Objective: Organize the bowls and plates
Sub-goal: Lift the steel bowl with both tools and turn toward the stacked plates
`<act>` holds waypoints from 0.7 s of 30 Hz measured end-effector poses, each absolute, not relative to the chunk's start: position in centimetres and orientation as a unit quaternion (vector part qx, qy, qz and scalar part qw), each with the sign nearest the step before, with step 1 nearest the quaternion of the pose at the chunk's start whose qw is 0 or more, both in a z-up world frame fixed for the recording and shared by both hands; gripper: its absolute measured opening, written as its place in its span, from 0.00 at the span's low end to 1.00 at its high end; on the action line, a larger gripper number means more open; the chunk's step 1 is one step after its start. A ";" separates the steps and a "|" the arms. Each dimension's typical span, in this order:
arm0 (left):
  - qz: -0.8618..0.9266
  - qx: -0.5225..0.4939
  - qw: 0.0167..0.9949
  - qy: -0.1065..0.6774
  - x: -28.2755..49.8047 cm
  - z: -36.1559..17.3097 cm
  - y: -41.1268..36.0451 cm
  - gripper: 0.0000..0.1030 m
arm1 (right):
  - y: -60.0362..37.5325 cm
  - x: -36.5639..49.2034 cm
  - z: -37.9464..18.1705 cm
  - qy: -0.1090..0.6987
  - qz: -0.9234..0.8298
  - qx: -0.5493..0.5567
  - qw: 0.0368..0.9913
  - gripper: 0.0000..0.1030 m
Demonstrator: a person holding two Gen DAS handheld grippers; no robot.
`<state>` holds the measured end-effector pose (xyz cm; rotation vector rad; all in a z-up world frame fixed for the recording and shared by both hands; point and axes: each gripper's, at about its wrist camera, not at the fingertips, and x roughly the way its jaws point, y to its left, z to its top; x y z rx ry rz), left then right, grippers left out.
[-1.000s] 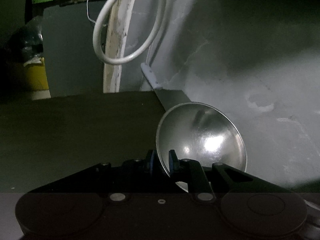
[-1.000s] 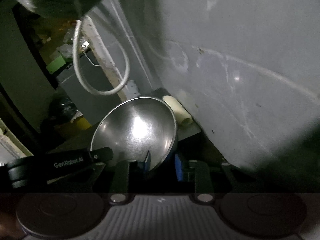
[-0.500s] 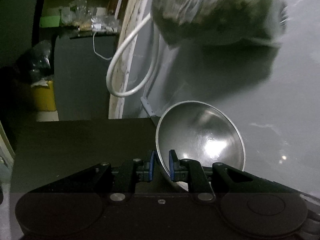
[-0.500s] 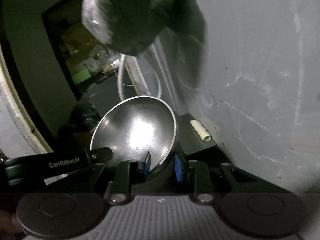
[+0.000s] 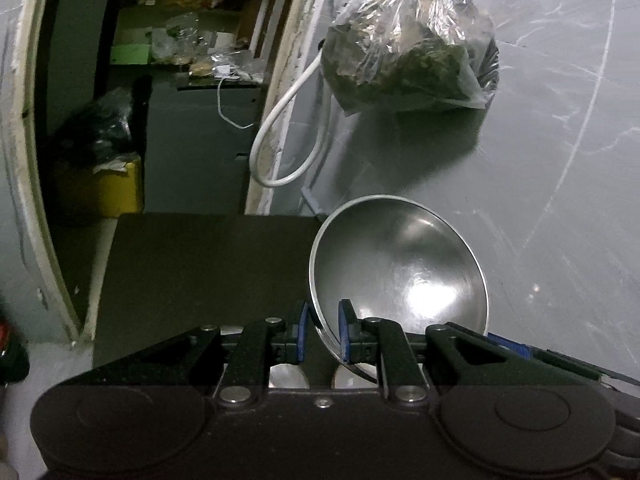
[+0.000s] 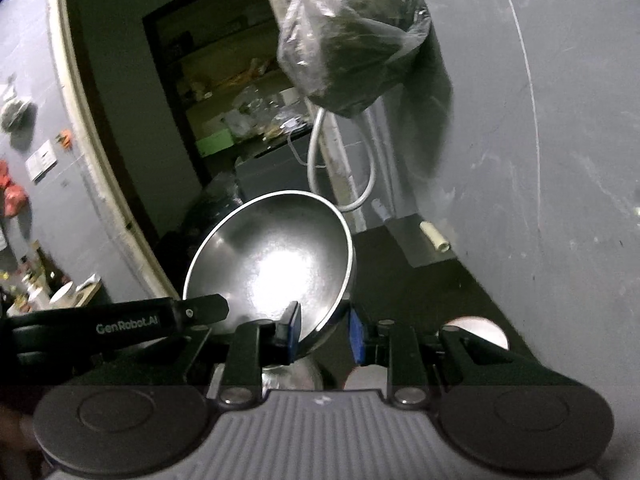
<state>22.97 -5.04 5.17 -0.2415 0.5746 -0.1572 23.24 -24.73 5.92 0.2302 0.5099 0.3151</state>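
Two grippers, one steel bowl between them: the left gripper is clamped on its left rim, the right gripper pinches the opposite edge (pads either side of the wall). It's tilted up just ahead of both, above the dark counter.

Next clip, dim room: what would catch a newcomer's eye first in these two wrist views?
Brightest is the shiny steel bowl, tilted in the air with the left claw pinching one side of its rim and the right claw pinching the other. Above it a clear plastic bag stuffed with dark greenery hangs against the grey wall. Beside the bag, a white hose droops in a loop next to the doorway.
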 end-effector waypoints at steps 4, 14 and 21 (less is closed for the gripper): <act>-0.072 -0.127 0.945 0.293 19.5 4.3 -4.4 0.16 | -24.2 20.0 5.4 0.262 0.166 0.098 0.946 0.28; -0.042 -0.150 0.926 0.345 11.9 0.7 -2.7 0.17 | -22.7 14.2 3.0 0.316 0.200 0.058 0.926 0.28; -0.014 -0.147 0.913 0.380 9.1 -1.2 -1.3 0.18 | -20.6 12.5 0.9 0.361 0.220 0.034 0.905 0.28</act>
